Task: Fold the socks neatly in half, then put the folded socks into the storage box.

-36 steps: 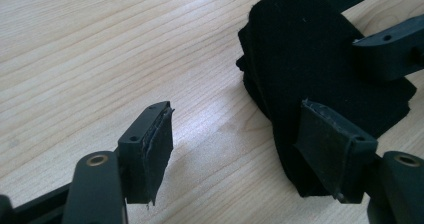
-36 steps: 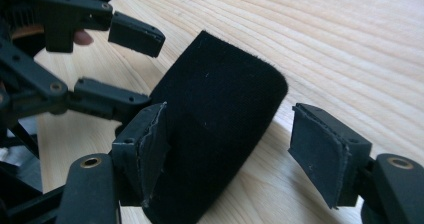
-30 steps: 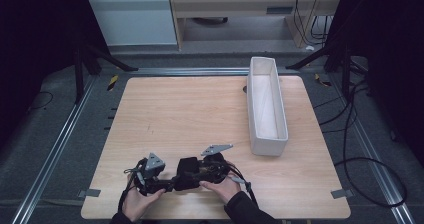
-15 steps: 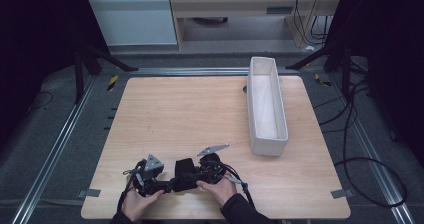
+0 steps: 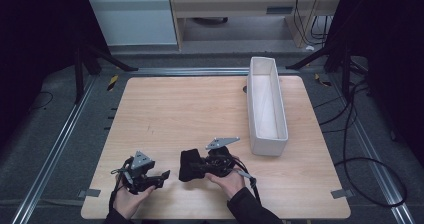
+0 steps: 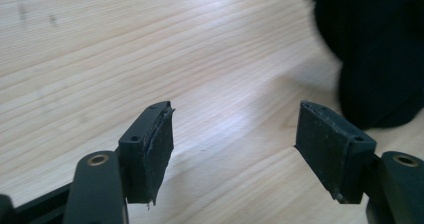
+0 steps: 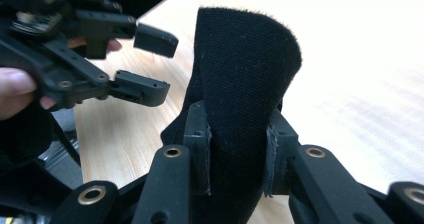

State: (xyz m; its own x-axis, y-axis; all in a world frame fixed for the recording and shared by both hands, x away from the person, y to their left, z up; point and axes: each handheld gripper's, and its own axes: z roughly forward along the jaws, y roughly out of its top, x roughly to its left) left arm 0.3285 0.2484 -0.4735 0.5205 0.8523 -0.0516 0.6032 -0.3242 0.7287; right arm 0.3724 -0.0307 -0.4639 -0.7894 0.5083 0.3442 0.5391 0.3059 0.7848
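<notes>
A piece of thick black cloth (image 5: 188,165) stands folded near the table's front edge. My right gripper (image 5: 196,168) points left and is shut on it. In the right gripper view the pads (image 7: 200,149) press both sides of the black cloth (image 7: 245,69), whose fuzzy edge rises above the right gripper (image 7: 239,151). Those jaws have just been closing with the cloth between them. My left gripper (image 5: 162,176) sits just left of the cloth, open, with nothing in it. The left gripper (image 6: 235,139) looks over bare wood, with the cloth (image 6: 380,59) at the upper right. The left gripper (image 7: 150,64) shows beside the cloth.
A long white bin (image 5: 267,106) stands along the right side of the wooden table (image 5: 200,109). Metal rails run along both sides of the table, and cables lie on the floor to the right. Shelving stands behind the table.
The right gripper's jaws have closed on the black cloth and raised it slightly off the table. The left gripper has stayed where it was.
</notes>
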